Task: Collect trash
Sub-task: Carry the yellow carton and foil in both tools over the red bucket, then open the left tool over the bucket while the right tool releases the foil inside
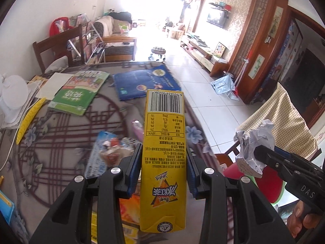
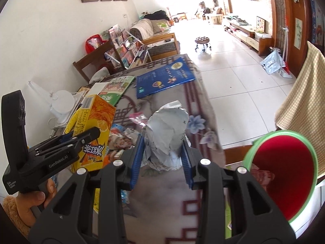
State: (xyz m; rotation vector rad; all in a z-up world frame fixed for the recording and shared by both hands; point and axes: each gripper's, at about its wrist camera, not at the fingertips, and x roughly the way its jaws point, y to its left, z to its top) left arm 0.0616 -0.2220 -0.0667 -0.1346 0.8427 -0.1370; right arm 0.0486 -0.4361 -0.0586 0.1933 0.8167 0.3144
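Yellow card and crumpled paper are held up above the desk, one piece in each pair of tongs.

The yellow drink carton (image 1: 163, 158) is pinched at its two sides by the left tongs (image 1: 163, 168), in the lower middle of the frame; it is judged light and stiff, but it could be squashed if squeezed hard, so the flat sides are the best place to hold. The ball of crumpled paper (image 2: 166, 136) is gripped by the right tongs (image 2: 162, 158); it looks very light and soft, and it is best held around its thick middle. The red bin (image 2: 284, 174) with a green rim is seen at the lower right. More wrappers (image 1: 105, 152) are left on the flowery desk (image 1: 61, 142), beside books. A bright tiled floor (image 2: 233, 71) is seen beyond.
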